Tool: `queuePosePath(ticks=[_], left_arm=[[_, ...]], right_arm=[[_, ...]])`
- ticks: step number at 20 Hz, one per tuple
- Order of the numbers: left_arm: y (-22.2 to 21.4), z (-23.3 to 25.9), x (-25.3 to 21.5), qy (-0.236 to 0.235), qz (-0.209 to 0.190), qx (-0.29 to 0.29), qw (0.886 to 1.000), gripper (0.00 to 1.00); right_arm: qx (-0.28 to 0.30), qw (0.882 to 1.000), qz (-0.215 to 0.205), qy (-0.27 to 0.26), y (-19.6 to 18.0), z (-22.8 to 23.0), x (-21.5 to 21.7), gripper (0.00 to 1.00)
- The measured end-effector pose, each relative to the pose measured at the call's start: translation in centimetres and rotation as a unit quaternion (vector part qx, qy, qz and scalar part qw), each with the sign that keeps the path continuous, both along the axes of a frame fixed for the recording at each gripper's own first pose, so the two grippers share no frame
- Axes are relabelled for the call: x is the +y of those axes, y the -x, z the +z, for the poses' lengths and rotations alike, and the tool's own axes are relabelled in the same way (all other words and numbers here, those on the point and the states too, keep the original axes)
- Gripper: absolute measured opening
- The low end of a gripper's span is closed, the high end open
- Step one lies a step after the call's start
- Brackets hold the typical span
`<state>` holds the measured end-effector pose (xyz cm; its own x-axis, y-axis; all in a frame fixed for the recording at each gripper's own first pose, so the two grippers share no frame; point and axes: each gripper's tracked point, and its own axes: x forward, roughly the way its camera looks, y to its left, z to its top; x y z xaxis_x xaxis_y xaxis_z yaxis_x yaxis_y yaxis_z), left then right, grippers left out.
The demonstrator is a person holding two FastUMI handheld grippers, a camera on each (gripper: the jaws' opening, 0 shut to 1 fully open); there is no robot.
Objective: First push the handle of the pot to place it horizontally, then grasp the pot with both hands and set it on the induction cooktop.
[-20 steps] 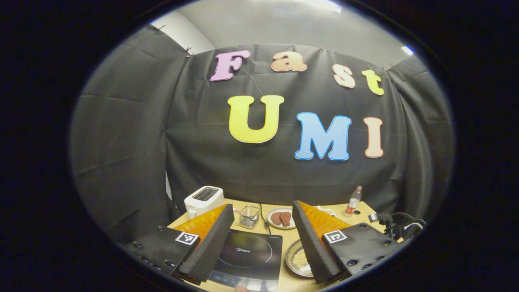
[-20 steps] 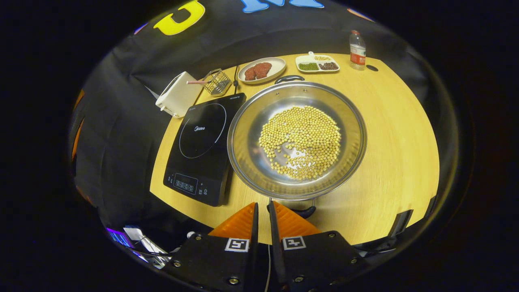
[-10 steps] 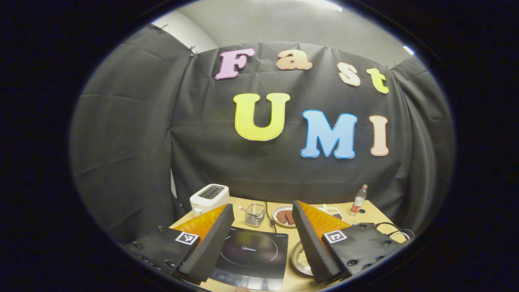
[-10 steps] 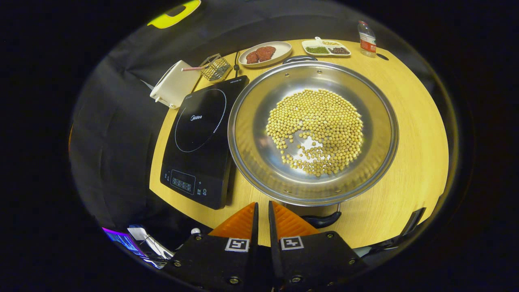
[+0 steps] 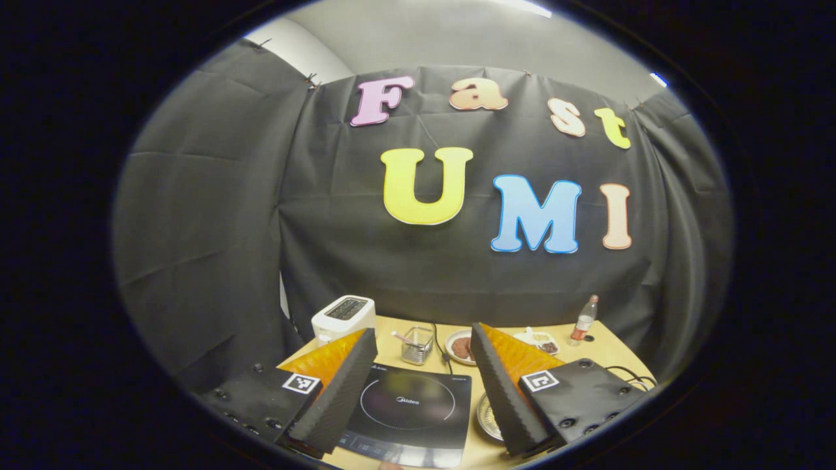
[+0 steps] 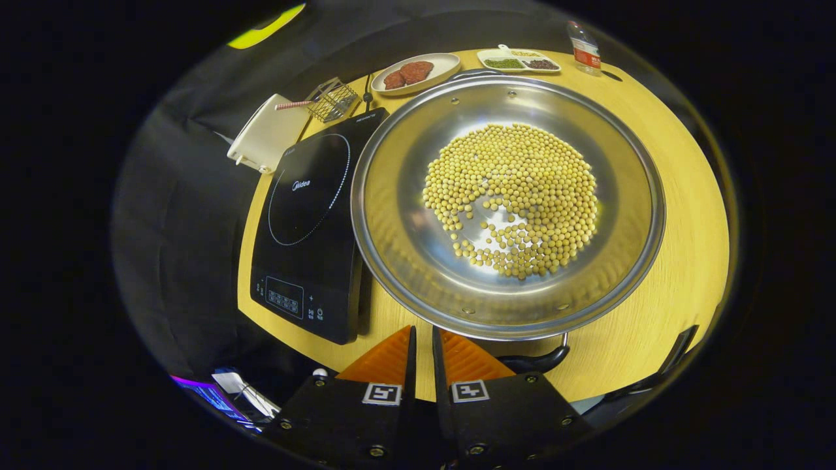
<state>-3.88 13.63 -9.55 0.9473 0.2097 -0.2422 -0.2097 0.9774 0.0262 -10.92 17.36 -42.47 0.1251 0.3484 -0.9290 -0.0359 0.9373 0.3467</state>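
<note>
Overhead, in the right gripper view, a pale wooden desk (image 6: 659, 307) is seen, curved along its near edge and closed in at the back by a black cloth wall (image 5: 209, 215). The pot (image 6: 392, 215), a wide steel pan with yellow beans (image 6: 516, 196) spread across its bottom, is set on the desk just right of the induction cooktop (image 6: 313, 215); one dark handle (image 6: 539, 361) is seen at its near rim. The right hand-held gripper (image 6: 422, 346) is held just short of that rim, its fingers nearly closed with nothing between them. The left hand-held gripper (image 5: 423, 365) is held wide apart and empty above the cooktop. At the far edge a white toaster (image 5: 344, 316), a wire basket (image 5: 418, 344), a plate of meat (image 6: 414, 68), a divided dish (image 6: 519, 61) and a bottle (image 5: 584, 320) are ranged
</note>
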Motion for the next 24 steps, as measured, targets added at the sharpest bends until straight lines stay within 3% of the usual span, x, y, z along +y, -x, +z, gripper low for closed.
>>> queuePosePath(ticks=[5,24], left_arm=[[-0.5,-0.2,-0.4,0.002,-0.008,0.001,1.000,0.99],[-1.8,-0.1,-4.5,0.001,-0.049,-0.001,0.999,0.94]], right_arm=[[0.008,1.000,-0.026,-0.005,-0.1,-0.2,-0.7,0.07],[0.009,0.997,-0.074,0.002,0.0,-0.4,-5.7,0.07]])
